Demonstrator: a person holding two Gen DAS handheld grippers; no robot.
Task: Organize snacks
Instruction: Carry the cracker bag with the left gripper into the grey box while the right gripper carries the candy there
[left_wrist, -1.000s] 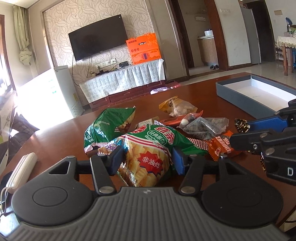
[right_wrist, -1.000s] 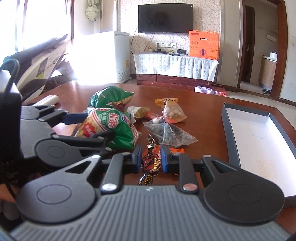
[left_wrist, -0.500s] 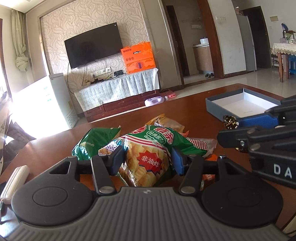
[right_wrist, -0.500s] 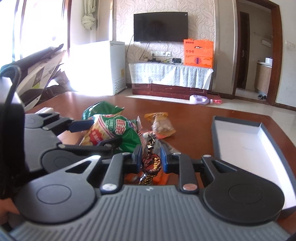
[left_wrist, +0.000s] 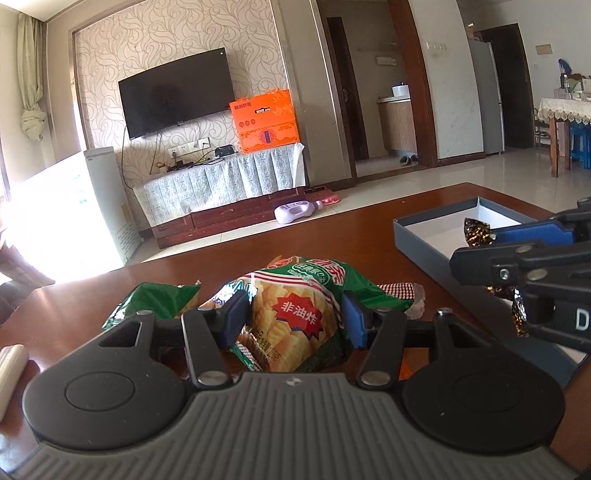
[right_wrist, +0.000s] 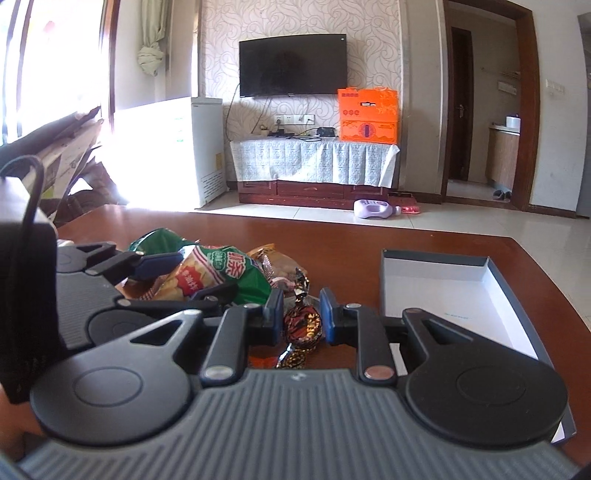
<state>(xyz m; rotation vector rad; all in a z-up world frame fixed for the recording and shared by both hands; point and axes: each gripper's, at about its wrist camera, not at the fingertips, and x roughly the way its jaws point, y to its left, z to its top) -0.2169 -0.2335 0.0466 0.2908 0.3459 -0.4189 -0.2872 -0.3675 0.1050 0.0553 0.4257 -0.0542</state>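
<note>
My left gripper (left_wrist: 293, 319) is shut on a green chip bag (left_wrist: 295, 314) with a red star label, lifted above the wooden table (left_wrist: 332, 236). The bag also shows in the right wrist view (right_wrist: 218, 273). My right gripper (right_wrist: 302, 319) is shut on a dark gold-patterned wrapped candy (right_wrist: 303, 325), held above the table; the candy also shows in the left wrist view (left_wrist: 478, 230). A grey box (right_wrist: 436, 258) with a white inside lies open to the right; it also shows in the left wrist view (left_wrist: 424, 236).
A second green bag (left_wrist: 159, 299) and other snack packets (right_wrist: 269, 258) lie on the table behind the held bag. A white remote (left_wrist: 11, 362) lies at the left edge. The table's far edge is beyond the box.
Both grippers have risen with their snacks; the table pile has dropped lower in view. The right gripper with the candy has moved nearer the grey box.
</note>
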